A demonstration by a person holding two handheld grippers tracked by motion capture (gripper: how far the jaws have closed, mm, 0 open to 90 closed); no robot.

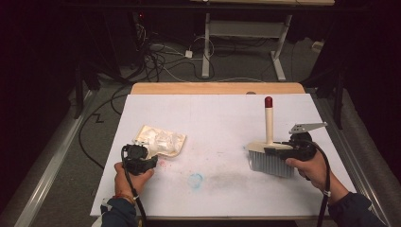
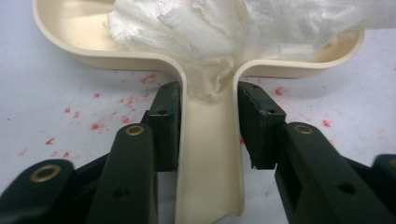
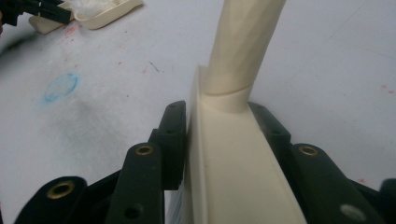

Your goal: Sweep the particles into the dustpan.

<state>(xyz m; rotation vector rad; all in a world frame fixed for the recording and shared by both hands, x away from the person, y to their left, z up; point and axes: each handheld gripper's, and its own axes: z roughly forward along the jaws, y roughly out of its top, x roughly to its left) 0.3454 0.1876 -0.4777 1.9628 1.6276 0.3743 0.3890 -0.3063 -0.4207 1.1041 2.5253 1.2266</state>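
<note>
A cream dustpan (image 1: 176, 150) holding crumpled white paper (image 1: 158, 138) lies at the left of the white sheet. In the left gripper view its handle (image 2: 210, 154) runs between my left gripper's (image 2: 208, 126) jaws. The left pad lies against the handle, and a thin gap shows beside the right pad. The left gripper (image 1: 151, 160) sits at the pan's near end. At the right, my right gripper (image 1: 270, 150) is shut on the cream back (image 3: 233, 163) of a brush (image 1: 269, 123). The brush has grey bristles (image 1: 272, 163) and a red-tipped handle that points away from me.
A blue smudge (image 1: 196, 178) and a grey smear (image 1: 227, 177) mark the sheet's middle. Red specks (image 2: 98, 125) lie near the dustpan. The table's wooden far edge (image 1: 217, 88) borders a floor with cables and a desk frame.
</note>
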